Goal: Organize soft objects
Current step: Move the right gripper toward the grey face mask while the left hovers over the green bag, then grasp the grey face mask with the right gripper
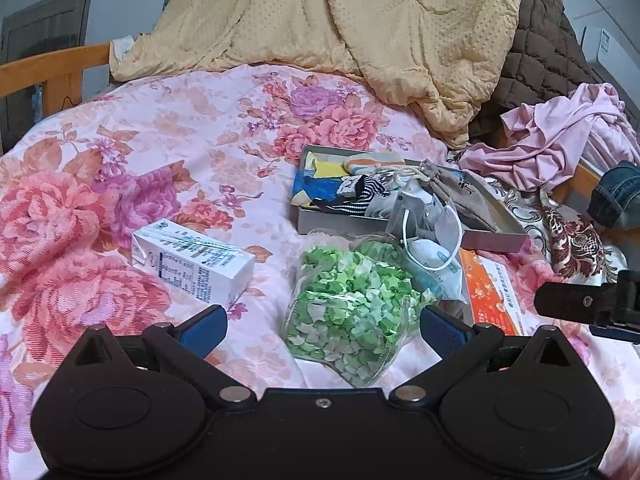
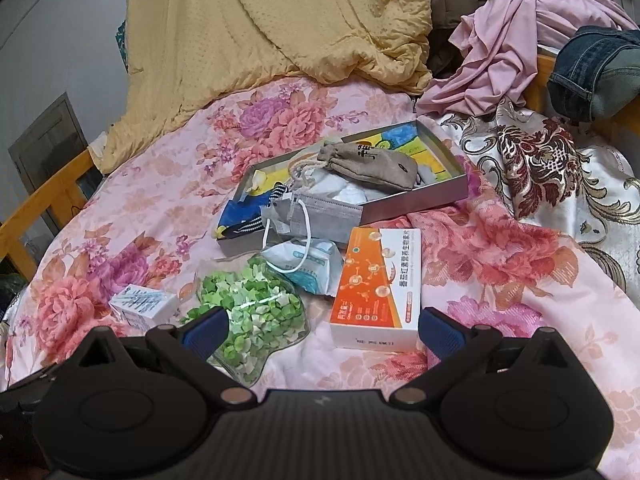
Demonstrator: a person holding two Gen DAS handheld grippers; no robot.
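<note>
A: Two grippers, both spread wide, nothing held. L to R on the bedspread (image 2: pixel 500 264)?
B: Carton (image 1: pixel 192 264), green bag (image 1: pixel 348 312) between left gripper (image 1: pixel 323 330) fingers, mask pack (image 2: pixel 308 262), orange box (image 2: pixel 376 288) between right gripper (image 2: pixel 323 330) fingers.
A: Tray (image 2: pixel 416 200)?
B: Behind them w/ pouch (image 2: pixel 372 166), grey mask (image 2: pixel 320 218) over its front edge.

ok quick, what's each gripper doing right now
Left gripper: open, holding nothing, jaws either side of the bag of green stars.
Right gripper: open, holding nothing.
</note>
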